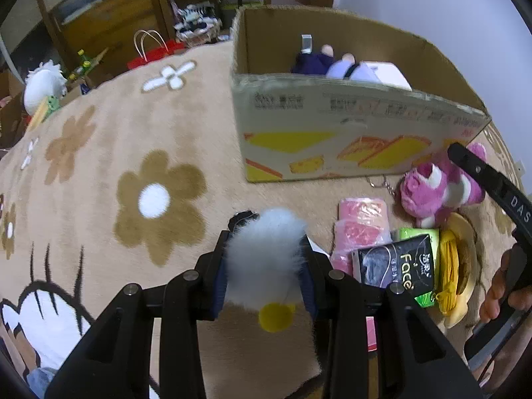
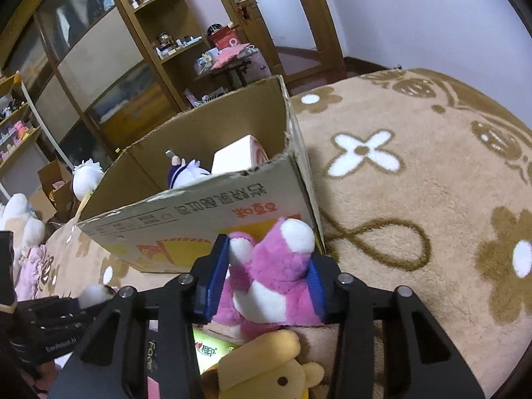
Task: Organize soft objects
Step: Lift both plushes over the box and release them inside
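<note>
On the far left, past the rug (image 1: 99, 153) edge, a white plush (image 1: 43, 84) sits among clutter, with a red bag (image 1: 151, 55) further along; on the rug's near left lies a big brown flower pattern; at near centre the left gripper (image 1: 266, 259) is clenched on a white fluffy toy (image 1: 262, 262) with a yellow spot, held just above the rug; behind it, right of centre, stands the open cardboard box (image 1: 332, 133), with a purple-and-white doll (image 1: 335, 65) and a white packet inside; near the box's front wall, right of the fluffy toy, lie pink packs (image 1: 360, 222), a black "Face" tissue pack (image 1: 399, 262) on a green one, and a yellow plush (image 1: 455, 266); just beyond these sits the pink bear (image 1: 432, 189) with a keychain, touching the box's front corner.

In the right wrist view, the box (image 2: 206, 206) fills the left and centre, the doll (image 2: 186, 173) showing over its rim; the right gripper (image 2: 266, 266) is closed on the pink bear (image 2: 269, 272), its blue pads (image 2: 216, 276) pressing both sides of the plush, right at the box's near corner; the yellow plush (image 2: 266, 362) lies just below; the flowered rug (image 2: 432, 183) spreads to the right.
</note>
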`<state>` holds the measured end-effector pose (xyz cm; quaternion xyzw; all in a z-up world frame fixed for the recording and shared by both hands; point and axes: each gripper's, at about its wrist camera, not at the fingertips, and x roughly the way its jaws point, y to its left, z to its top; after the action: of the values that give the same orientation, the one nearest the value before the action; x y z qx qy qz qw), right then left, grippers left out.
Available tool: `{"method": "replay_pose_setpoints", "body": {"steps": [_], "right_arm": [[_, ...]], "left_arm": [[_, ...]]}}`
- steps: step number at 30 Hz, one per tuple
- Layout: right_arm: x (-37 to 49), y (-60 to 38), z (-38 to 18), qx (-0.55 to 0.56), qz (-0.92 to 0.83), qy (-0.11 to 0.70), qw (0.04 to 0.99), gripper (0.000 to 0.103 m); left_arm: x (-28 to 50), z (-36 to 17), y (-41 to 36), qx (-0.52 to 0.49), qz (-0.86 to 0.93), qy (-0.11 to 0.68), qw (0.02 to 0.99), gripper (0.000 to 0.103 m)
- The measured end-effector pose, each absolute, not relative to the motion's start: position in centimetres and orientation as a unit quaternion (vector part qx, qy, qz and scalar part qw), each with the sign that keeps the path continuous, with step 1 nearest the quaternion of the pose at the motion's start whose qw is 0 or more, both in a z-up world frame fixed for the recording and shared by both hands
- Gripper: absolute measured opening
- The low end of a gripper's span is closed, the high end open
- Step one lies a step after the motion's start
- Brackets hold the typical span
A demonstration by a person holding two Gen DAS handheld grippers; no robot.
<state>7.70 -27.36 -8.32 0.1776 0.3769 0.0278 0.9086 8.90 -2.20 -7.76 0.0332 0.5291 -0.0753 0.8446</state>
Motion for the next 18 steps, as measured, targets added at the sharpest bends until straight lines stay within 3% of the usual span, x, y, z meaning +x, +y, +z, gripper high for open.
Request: {"method": "replay_pose_setpoints", "body": {"steps": [18], "right_arm": [[4.3,-28.0,-1.5,0.189,0.033,0.312,0.931,0.045]], "left_arm": [[7.6,-0.9,-0.7,0.024,-0.057,0.428,0.902,0.035]]}}
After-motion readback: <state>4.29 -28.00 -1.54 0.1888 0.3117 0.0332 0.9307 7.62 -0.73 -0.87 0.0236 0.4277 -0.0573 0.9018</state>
